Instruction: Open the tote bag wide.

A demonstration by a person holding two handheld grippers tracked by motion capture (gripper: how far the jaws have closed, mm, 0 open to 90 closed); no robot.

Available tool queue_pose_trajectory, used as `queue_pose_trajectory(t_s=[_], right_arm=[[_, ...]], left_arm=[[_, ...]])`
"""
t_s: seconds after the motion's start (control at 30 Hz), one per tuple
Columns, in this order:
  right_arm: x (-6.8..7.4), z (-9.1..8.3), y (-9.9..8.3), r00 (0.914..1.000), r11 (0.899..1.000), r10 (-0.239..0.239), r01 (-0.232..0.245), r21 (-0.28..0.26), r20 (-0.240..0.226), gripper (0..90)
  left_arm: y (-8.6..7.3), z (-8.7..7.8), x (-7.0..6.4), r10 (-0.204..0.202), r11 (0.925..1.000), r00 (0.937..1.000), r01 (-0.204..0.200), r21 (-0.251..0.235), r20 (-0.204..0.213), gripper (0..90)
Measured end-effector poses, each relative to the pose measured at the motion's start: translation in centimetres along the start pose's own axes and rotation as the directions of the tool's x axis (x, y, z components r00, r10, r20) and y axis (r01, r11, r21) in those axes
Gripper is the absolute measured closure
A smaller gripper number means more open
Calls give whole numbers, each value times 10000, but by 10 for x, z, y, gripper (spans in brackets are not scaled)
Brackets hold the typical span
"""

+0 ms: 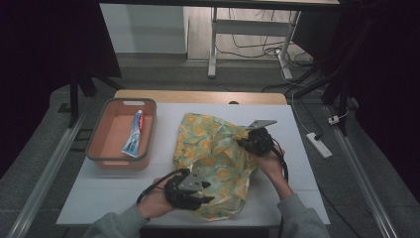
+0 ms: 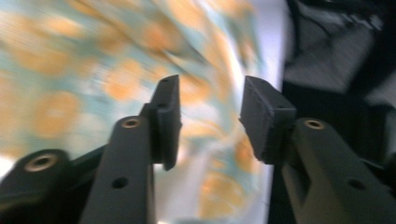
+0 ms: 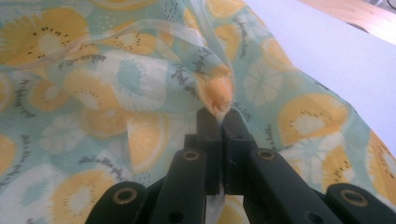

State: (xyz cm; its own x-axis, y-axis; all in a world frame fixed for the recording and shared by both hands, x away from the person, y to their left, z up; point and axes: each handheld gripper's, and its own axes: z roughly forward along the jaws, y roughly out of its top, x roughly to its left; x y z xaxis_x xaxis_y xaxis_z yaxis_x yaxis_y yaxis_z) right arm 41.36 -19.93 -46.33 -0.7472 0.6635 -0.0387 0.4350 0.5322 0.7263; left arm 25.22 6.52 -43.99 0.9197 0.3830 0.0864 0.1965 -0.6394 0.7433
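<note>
On white table (image 1: 297, 148), fruit-print cloth (image 1: 213, 153), orange basin (image 1: 148, 134).

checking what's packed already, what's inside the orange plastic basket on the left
One toothpaste tube, white with blue and red, lies lengthwise on the floor of the orange plastic basket. The rest of the floor looks bare. The strip just behind the near wall is hidden.

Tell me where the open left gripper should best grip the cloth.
Probably the near edge of the cloth, coming in low from the person's side. The left gripper is open beside that edge, which lies flat, while the right gripper pinches a fold at the far side.
</note>
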Motion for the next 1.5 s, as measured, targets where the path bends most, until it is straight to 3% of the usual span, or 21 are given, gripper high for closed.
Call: queue_pose_trajectory(t_s=[0.07,0.1,0.2,0.27,0.4,0.47,0.53,0.6,0.67,0.8,0.9,0.93,1.03,1.27,1.37,1.43,1.5], right_arm=[[3,-1,1,9999,10000,-49,48,-30,-95,872],[4,-1,1,9999,10000,-63,62,-55,-136,872],[6,-3,2,9996,9999,-65,62,-111,-273,872],[7,-5,2,9995,9998,-102,97,-150,-300,872],[5,-11,1,9994,9996,-36,26,-282,-351,872],[3,-15,1,9992,9996,47,-59,-291,-393,872],[0,-20,-1,9988,9994,98,-114,-338,-486,872],[-1,-26,-3,9982,9990,118,-143,-416,-585,873],[-1,-36,-4,9981,9987,108,-138,-481,-613,875],[3,-56,-2,9949,9962,-33,-55,-869,-1011,877],[5,-63,0,9937,9948,-63,-52,-1021,-1117,877],[5,-63,-1,9946,9949,-40,-65,-1009,-1042,877],[0,-58,-3,9942,9949,249,-348,-948,-1042,876],[-4,-34,-8,9903,9952,685,-762,-607,-1207,876],[-3,-28,-6,9911,9966,591,-656,-507,-1194,875],[-2,-26,-6,9913,9968,546,-611,-508,-1198,875],[-3,-24,-6,9905,9964,592,-662,-522,-1242,874]], left_arm=[[5,-8,13,-423,9991,9940,418,-75,-1004,486],[7,-10,20,-765,9971,9894,763,-68,-1230,466],[5,-9,42,-1246,9918,9655,1282,6,-2286,458],[1,0,54,-1557,9846,9663,1685,465,-2050,471],[-5,23,64,-1141,9744,9553,1611,1567,-2728,503],[-6,30,68,-1077,9690,9503,1661,1831,-2922,662],[-6,33,75,-1116,9666,9438,1757,1865,-3110,816],[-9,33,84,-1341,9640,9299,2025,1726,-3424,886],[-13,29,96,-1771,9600,9221,2389,1463,-3440,888],[-22,19,118,-2718,9428,9059,3183,989,-3247,889],[-23,18,127,-2904,9372,8922,3381,852,-3459,889],[-24,20,129,-2894,9360,8902,3402,907,-3518,889],[-25,27,131,-2936,9325,8957,3452,1060,-3338,889],[-21,26,123,-2807,9463,9169,3139,781,-2837,850],[-20,15,119,-2752,9530,9149,3001,417,-2954,701],[-21,2,117,-2827,9563,9175,2922,-82,-2799,594],[-21,-11,118,-3032,9523,9149,3010,-498,-2665,512]])
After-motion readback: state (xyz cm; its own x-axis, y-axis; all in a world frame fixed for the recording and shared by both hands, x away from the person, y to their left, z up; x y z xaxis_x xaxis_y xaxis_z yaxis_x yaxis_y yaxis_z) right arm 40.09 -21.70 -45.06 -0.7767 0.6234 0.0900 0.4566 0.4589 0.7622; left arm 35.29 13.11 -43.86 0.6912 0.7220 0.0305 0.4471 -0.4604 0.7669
